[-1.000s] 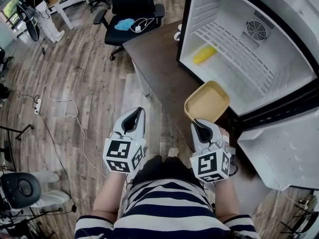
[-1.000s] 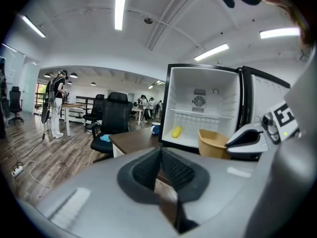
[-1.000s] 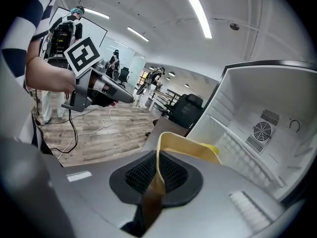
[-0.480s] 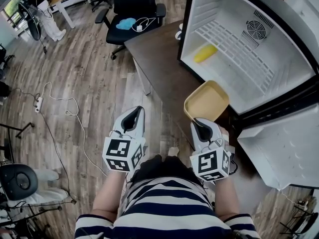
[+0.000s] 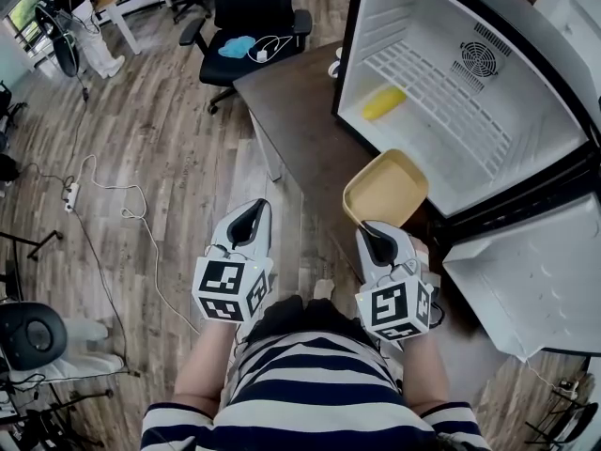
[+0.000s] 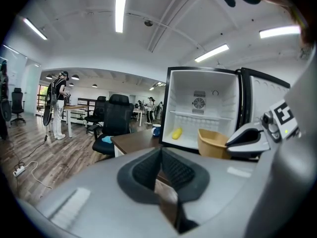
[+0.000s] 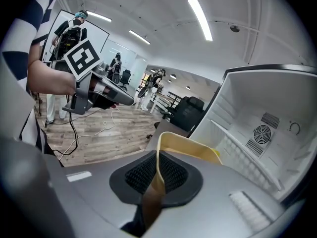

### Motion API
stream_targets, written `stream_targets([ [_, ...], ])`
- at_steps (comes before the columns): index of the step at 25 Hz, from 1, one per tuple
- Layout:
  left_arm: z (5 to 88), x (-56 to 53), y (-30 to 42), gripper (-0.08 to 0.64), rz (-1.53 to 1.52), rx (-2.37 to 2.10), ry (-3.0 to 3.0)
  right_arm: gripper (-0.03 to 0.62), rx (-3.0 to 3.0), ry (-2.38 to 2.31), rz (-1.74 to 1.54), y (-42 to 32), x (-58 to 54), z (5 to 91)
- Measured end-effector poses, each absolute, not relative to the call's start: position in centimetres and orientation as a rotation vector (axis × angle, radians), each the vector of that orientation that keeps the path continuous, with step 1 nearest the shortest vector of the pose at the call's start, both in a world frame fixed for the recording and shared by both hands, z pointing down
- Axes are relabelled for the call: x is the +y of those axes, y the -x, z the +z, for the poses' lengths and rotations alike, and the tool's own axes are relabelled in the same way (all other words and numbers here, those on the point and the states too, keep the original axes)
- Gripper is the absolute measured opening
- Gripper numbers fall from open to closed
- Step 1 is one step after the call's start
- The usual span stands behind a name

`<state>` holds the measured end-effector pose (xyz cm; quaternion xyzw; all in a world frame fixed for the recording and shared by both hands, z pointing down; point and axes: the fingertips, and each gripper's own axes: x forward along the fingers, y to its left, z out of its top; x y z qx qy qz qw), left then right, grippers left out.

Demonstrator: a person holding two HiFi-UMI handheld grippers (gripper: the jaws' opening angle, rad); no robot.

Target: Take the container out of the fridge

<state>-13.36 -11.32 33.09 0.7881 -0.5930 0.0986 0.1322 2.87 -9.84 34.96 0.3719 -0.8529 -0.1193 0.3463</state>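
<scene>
Right gripper pinches rim of yellow container. Container out of fridge, up in air just in front of open fridge, over edge of dark tabletop. Left gripper holds nothing, jaws pressed together. Small yellow thing lies on fridge shelf.

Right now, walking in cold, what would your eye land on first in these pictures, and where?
The open white fridge at upper right, almost bare but for one yellow item on its wire shelf. Just outside it, the right gripper pinches the rim of a tan container; the left gripper beside it is shut and empty.
</scene>
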Motion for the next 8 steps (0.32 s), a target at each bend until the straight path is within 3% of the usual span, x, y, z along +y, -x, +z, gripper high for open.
stream_targets([
  [8, 32.88, -11.49, 13.56, 0.0, 0.278, -1.727, -2.292, 0.017, -2.23, -0.941, -0.298, -2.21, -9.71, 35.25],
])
